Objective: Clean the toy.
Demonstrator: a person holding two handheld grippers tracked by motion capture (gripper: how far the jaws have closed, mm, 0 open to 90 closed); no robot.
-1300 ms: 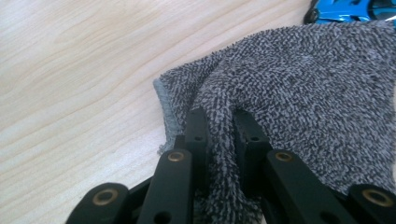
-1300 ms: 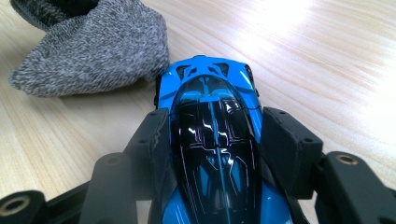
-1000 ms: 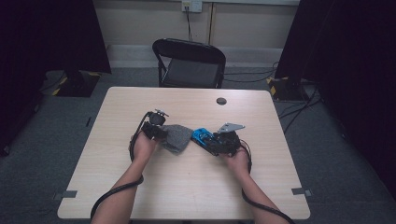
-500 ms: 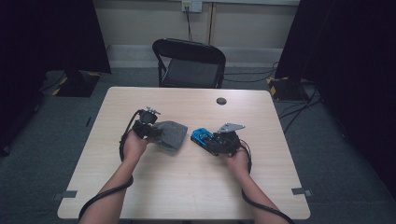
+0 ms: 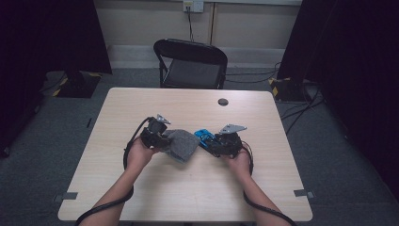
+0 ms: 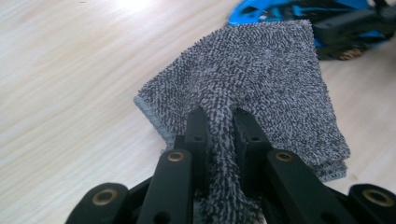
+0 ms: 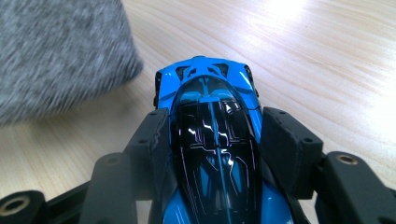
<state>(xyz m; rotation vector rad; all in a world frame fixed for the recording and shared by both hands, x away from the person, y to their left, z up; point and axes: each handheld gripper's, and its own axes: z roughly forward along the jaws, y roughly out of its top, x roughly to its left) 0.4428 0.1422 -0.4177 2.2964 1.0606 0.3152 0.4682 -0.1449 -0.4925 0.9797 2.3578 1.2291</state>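
A grey terry cloth [image 5: 181, 144] hangs folded from my left gripper [image 5: 162, 139], just left of the table's middle. In the left gripper view the cloth [image 6: 261, 88] is pinched between the two black jaws, and my left gripper [image 6: 220, 116] is shut on it. A blue and black toy car [image 5: 205, 138] sits in my right gripper [image 5: 211, 142], right of the cloth. The right gripper view has both jaws pressed on the sides of the car [image 7: 212, 126], so my right gripper [image 7: 215, 128] is shut on it. The cloth's edge [image 7: 60, 51] hangs close to the car's front.
The light wooden table [image 5: 188, 193] has bare room in front of and behind both hands. A small dark round object [image 5: 223, 101] lies near the far edge. A black folding chair [image 5: 190, 63] stands behind the table.
My left gripper has lifted the cloth and drawn it to the left, then brought it back toward the car. The right gripper and the car have kept still.
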